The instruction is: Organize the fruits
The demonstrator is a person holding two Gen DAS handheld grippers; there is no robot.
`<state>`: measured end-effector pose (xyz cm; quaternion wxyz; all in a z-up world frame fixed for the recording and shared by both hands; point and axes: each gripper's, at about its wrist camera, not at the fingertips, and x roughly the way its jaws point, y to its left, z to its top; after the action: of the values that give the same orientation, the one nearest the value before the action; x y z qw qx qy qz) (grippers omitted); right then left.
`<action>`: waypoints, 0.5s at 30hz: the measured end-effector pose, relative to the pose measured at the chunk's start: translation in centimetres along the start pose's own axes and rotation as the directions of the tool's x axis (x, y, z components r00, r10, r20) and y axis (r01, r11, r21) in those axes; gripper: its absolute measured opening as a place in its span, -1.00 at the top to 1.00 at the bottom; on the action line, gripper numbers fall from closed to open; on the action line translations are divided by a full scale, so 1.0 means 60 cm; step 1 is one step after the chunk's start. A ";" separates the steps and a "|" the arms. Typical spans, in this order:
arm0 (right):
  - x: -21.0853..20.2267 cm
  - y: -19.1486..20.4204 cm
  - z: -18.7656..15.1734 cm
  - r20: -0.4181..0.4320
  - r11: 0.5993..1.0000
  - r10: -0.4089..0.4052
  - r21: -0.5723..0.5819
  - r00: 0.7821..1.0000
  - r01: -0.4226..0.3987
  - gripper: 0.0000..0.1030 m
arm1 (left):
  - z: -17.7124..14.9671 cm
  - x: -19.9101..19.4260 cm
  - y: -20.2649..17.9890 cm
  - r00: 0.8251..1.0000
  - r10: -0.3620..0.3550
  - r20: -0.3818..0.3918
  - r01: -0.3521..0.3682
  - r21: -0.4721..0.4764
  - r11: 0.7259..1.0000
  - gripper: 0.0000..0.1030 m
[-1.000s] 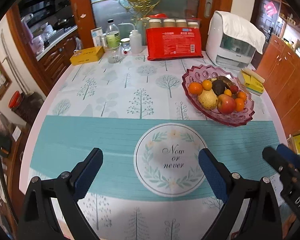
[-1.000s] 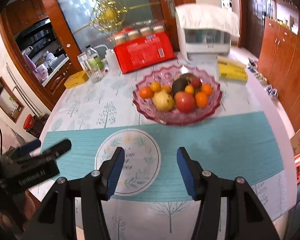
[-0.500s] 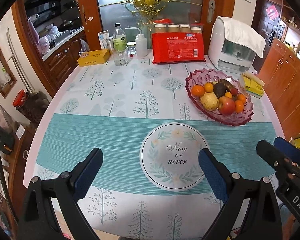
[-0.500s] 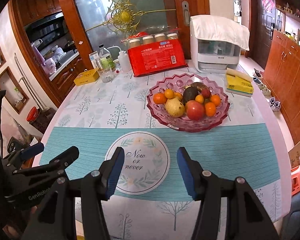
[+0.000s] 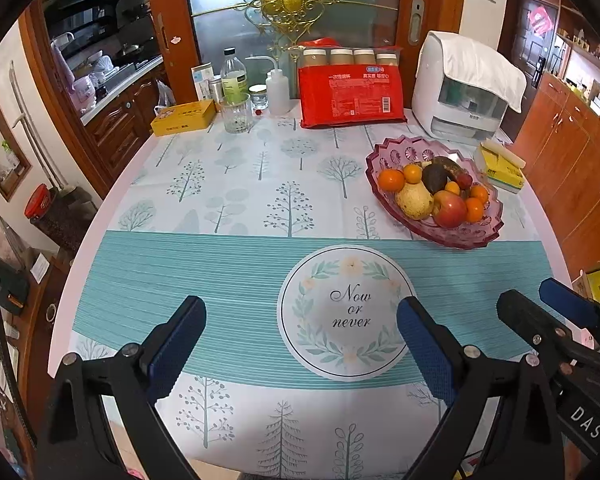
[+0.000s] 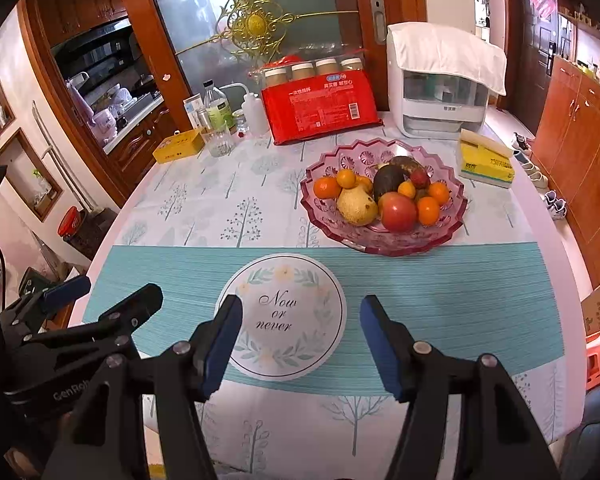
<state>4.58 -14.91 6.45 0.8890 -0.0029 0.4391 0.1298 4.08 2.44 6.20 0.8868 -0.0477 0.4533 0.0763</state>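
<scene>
On my feed the round white medallion [image 5: 346,312] printed on the cloth over the worktop reads "Now or never" in script. From the left wrist camera I read "DAS" in white letters on the body of the right claw [image 5: 548,304], and from the right wrist camera I make out "GenRob" on the body of the left claw [image 6: 112,294], the rest cut off. The red package [image 6: 320,106] at the back carries Chinese characters and a barcode, too small for me to read.
</scene>
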 end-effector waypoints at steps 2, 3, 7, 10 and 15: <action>0.000 -0.001 0.000 0.001 1.000 0.000 0.001 1.000 0.000 -0.20 | 0.000 0.000 -0.001 1.000 -0.001 -0.003 0.001 0.003 1.000 -0.86; 0.000 -0.001 -0.001 0.000 1.000 0.000 0.001 1.000 0.000 -0.20 | 0.001 0.002 0.000 1.000 -0.002 -0.004 0.002 0.003 1.000 -0.86; 0.002 0.000 0.000 -0.004 1.000 -0.002 0.001 1.000 0.002 -0.20 | 0.001 0.003 0.000 1.000 -0.002 -0.005 0.002 0.004 1.000 -0.86; 0.002 0.000 -0.001 -0.004 1.000 -0.002 0.002 1.000 0.002 -0.20 | 0.002 0.005 0.000 1.000 -0.002 -0.007 0.002 0.008 1.000 -0.86; 0.003 -0.001 0.000 -0.005 1.000 -0.001 0.003 1.000 0.001 -0.20 | 0.002 0.008 0.000 1.000 -0.005 -0.009 0.005 0.018 1.000 -0.86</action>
<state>4.68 -14.91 6.30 0.8880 -0.0021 0.4416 0.1284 4.46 2.51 5.90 0.8853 -0.0411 0.4580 0.0699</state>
